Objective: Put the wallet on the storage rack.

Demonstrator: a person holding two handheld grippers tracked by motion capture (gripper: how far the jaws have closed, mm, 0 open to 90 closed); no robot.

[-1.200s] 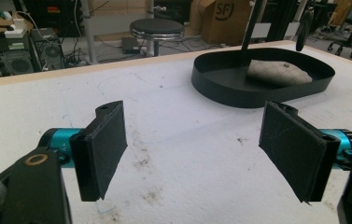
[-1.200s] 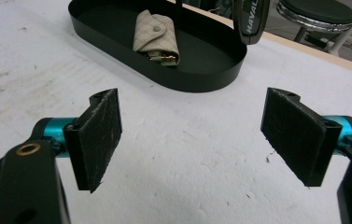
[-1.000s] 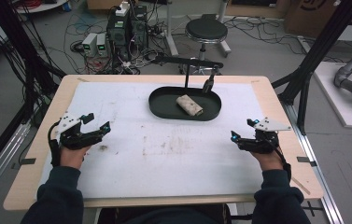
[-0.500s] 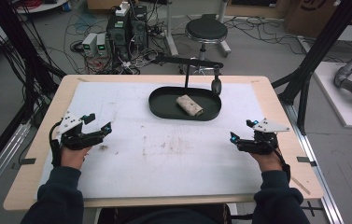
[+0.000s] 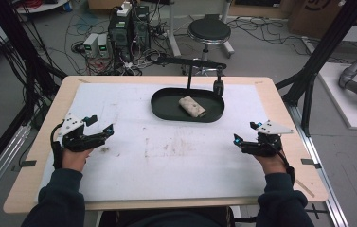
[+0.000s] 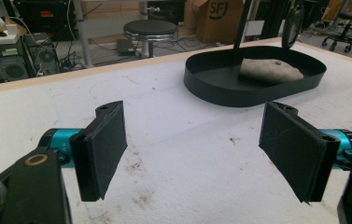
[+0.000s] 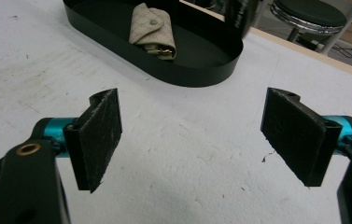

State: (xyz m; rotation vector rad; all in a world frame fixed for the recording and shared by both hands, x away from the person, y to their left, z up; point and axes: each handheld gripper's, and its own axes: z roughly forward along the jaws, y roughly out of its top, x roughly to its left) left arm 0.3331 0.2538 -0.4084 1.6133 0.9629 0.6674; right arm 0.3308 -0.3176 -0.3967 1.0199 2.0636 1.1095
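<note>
Tongs wide apart and empty on both sides: your right tongs [image 5: 247, 134] sit nearer the beige pouch [image 5: 192, 107], lying slantwise in the black tray [image 5: 166, 109] ahead, left tongs [image 5: 99, 126] farther.

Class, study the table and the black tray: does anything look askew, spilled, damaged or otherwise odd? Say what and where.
Nothing spilled or broken. The beige pouch lies askew in the black tray, its flap snapped shut. The white table cover carries brownish stains near its middle. Both the left gripper and the right gripper are open, holding nothing.
</note>
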